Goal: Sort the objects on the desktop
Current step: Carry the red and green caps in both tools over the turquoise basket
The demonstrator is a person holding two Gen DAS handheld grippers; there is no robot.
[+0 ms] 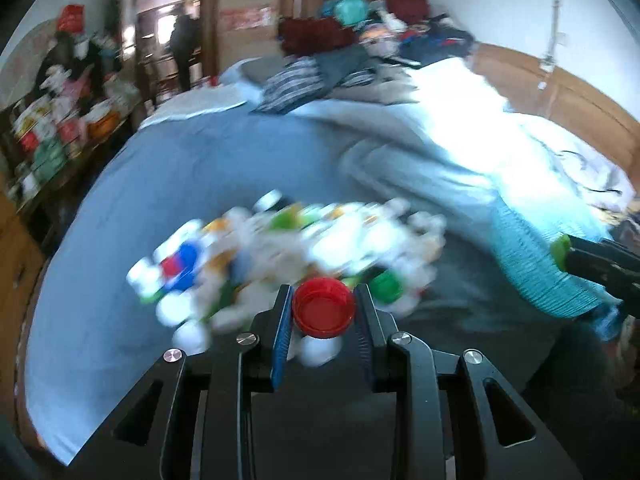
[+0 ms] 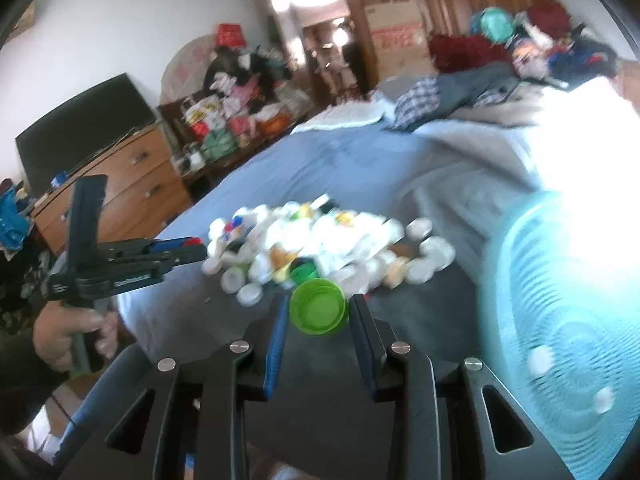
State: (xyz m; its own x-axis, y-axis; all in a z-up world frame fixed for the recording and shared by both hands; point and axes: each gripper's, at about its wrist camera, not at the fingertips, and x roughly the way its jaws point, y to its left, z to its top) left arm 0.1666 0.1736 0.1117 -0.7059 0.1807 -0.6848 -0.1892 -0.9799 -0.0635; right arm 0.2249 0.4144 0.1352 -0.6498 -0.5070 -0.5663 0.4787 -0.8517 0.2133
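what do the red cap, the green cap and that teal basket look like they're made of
Red cap: likely moulded plastic, glossy, with a ribbed outer rim.
Green cap: likely plastic too, smooth, slightly shiny inside, with stepped rings.
Teal basket: probably plastic, with a slotted ring pattern across its floor; blur and glare leave the finish unclear.

My left wrist camera sits behind its own jaws and looks forward and downward along them, close over the pile of caps (image 1: 280, 256) on the bed (image 1: 224, 152). My right wrist camera faces likewise from further right, and the left gripper (image 2: 188, 250) shows at its left edge. Both views share the pile, the bed and the far doorway.
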